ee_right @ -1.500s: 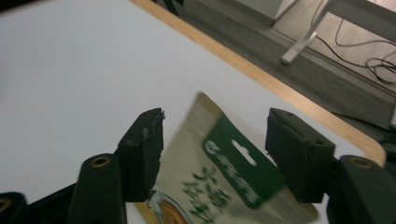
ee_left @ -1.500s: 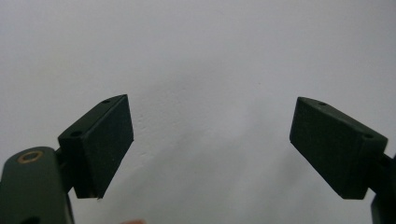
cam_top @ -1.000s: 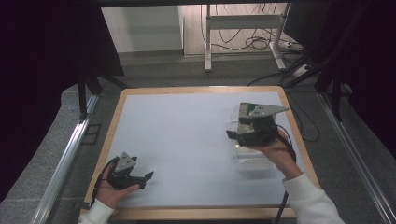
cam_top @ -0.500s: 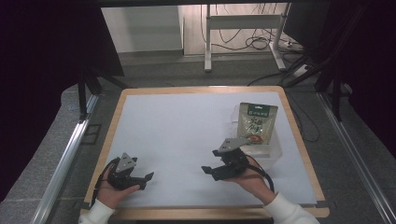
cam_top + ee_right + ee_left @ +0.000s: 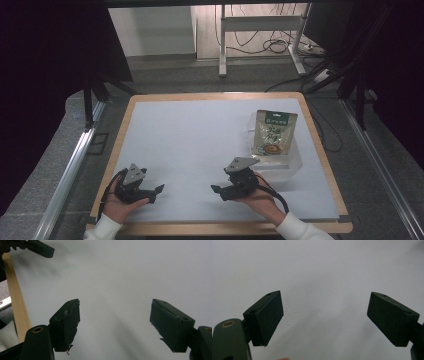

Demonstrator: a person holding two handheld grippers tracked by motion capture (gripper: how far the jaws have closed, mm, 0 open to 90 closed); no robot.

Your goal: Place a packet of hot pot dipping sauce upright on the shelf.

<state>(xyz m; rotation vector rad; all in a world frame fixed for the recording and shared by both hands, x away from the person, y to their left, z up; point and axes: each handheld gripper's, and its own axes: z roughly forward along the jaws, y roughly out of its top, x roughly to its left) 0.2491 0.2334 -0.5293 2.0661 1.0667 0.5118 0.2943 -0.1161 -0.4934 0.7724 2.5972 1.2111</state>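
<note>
A green and white snack pouch point(image 5: 273, 133) stands tilted in a clear plastic box point(image 5: 295, 159) at the right of the white table top point(image 5: 195, 135). My right gripper point(image 5: 218, 190) rests low near the front edge, left of the box, open and holding nothing; its jaws stand wide apart over bare white surface in the right gripper view point(image 5: 115, 322). My left gripper point(image 5: 156, 192) lies at the front left, open too, its jaws pointing right with nothing between them point(image 5: 324, 317).
A wooden rim point(image 5: 125, 125) frames the white top. A strip of that rim point(image 5: 15, 300) and the other gripper's jaw point(image 5: 41, 248) appear at the left of the right gripper view. Behind the table are white desk legs point(image 5: 221, 40) and floor cables point(image 5: 272, 47).
My right gripper let go of the pouch in the box, drew back toward the front of the table and has now settled there, open. The left hand stayed put.
</note>
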